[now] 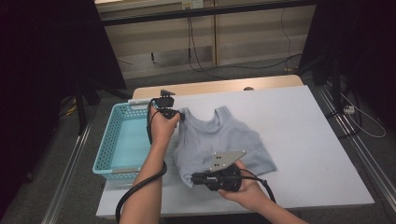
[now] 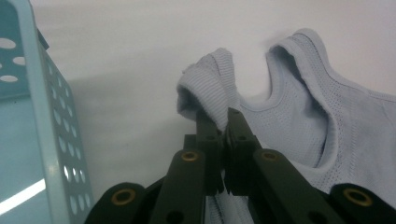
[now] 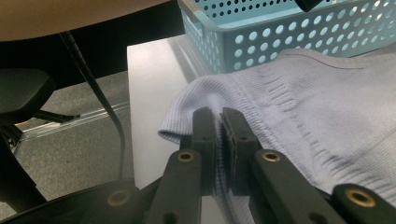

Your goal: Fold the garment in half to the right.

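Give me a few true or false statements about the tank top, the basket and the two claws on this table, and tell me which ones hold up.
1. The left claw is shut on a shoulder strap of the tank top. True.
2. The tank top lies inside the blue basket. False: it lies on the white table, right of the basket.
3. The right claw is shut on the ribbed hem at a bottom corner of the tank top. True.
4. The basket is full of folded clothes. False: its blue floor shows bare in the high view.
5. The right claw stands wide open above the fabric. False: its jaws are pinched together on the hem.
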A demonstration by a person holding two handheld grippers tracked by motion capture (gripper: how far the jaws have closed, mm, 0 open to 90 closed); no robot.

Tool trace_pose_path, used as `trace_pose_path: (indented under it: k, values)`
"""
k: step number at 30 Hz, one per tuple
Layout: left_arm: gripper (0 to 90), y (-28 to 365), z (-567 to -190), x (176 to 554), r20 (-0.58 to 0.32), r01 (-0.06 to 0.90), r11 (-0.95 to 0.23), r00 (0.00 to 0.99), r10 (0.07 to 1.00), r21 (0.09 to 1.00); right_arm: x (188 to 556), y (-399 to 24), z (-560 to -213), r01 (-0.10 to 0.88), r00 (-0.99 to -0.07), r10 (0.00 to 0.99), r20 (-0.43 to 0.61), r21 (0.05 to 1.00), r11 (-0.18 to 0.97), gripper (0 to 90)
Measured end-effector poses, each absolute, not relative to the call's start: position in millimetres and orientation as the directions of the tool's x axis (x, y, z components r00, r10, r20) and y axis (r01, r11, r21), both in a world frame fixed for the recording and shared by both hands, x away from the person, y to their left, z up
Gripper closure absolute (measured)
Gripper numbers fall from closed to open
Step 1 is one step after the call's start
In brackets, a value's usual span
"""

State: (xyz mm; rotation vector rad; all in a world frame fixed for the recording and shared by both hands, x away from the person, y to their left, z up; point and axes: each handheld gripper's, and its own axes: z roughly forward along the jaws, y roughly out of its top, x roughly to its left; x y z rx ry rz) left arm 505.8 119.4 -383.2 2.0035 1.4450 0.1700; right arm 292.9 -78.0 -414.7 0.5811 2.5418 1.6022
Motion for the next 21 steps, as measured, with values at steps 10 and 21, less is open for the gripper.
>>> trace_pose_path:
  k: [10,21]
  values:
    - [86.8,123.3,-379.4,506.5,-0.261,0.81,-0.175,0.372,0.891,0.56,292.3,-76.1,-413.5,0.27,-0.926,0.355,0.132,0.888,0.373,85.4]
    - [86.9,128.1,-376.6,505.6,-0.254,0.811,-0.174,0.367,0.895,0.558,292.4,-72.3,-412.9,0.263,-0.93,0.343,0.13,0.889,0.375,85.4]
